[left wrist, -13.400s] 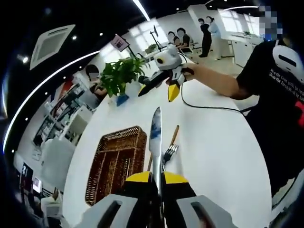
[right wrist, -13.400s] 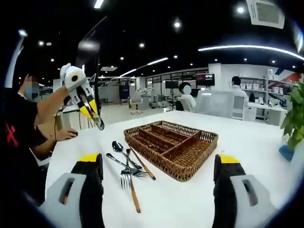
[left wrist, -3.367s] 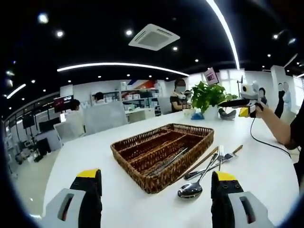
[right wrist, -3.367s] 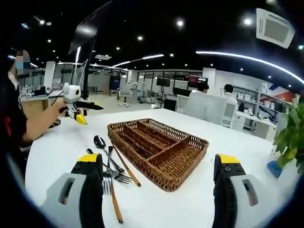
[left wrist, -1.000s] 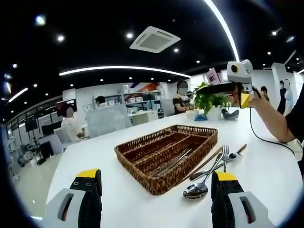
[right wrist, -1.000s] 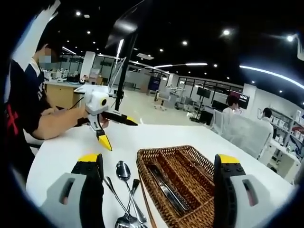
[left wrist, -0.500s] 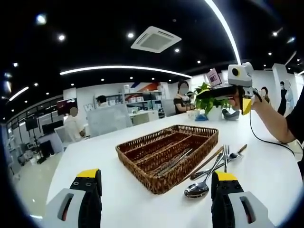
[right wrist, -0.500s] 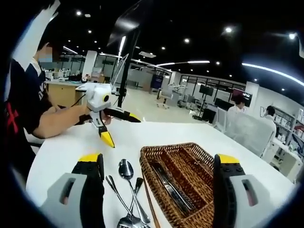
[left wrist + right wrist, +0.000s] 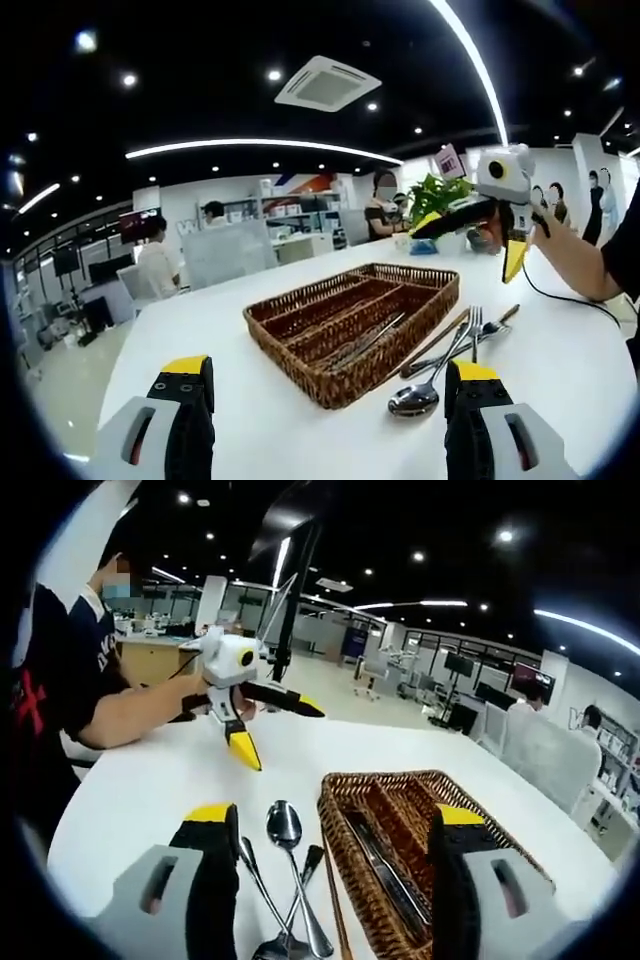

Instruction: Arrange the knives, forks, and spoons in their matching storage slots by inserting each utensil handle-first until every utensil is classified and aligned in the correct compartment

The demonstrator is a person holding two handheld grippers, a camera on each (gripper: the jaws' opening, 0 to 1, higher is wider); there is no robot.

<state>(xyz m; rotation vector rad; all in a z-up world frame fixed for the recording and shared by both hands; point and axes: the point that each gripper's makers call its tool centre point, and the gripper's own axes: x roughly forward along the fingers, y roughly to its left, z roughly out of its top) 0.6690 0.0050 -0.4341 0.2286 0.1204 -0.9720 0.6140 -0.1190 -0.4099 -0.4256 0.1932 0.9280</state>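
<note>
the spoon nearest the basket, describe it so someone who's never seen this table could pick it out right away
On the white table sits a brown wicker basket. Loose utensils lie beside its long side. The spoon is the one ending in a rounded shiny bowl, unlike the pronged fork next to it.

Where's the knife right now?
In the left gripper view, the knife lies inside the wicker tray, in a long compartment toward the side where the spoon lies on the table.
</note>
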